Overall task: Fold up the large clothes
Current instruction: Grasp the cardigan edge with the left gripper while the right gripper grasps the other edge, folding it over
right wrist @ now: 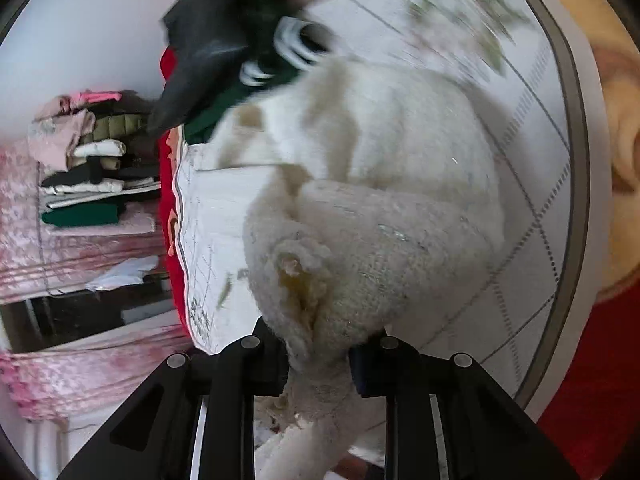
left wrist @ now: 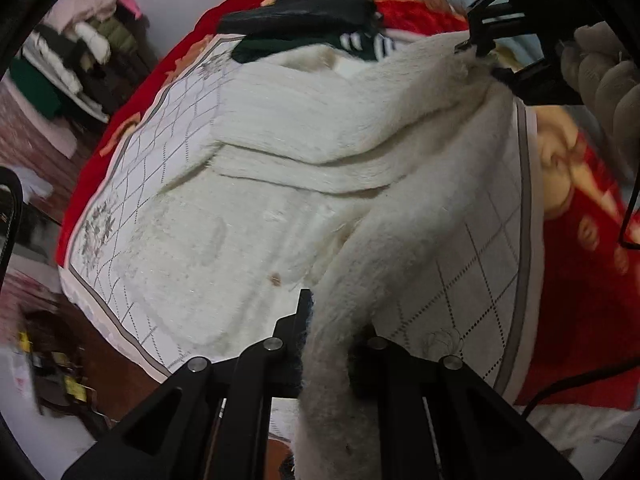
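We hold a fluffy cream-white garment (left wrist: 304, 128) over a bed, where a white quilted cover (left wrist: 132, 184) with a grid pattern lies on a red blanket (left wrist: 580, 280). Most of the garment is spread on that cover, its ribbed knit part folded across the middle.

In the left wrist view, the left claw (left wrist: 332, 344) is clamped tight on a thick strip of the garment's fuzzy edge; the strip runs up from between the two fingers and joins the body of the garment farther off. At the far right of that same view, the right claw (left wrist: 480, 50) pinches another corner of the garment, lifted clear of the bed, with a gloved hand (left wrist: 600, 68) behind it.

In the right wrist view, the right claw (right wrist: 318, 356) is closed on a bunched fold of the woolly fabric, which fills the gap between its fingers and bulges out just beyond them. The rest of the garment trails away from that fold toward the far side of the bed.

At the far edge of the bed lies a dark heap of clothes (left wrist: 308, 16), black and dark green with white stripes, touching the garment's far end. Off to the left, beyond the bed, stands a stack of folded clothes (right wrist: 92, 160).
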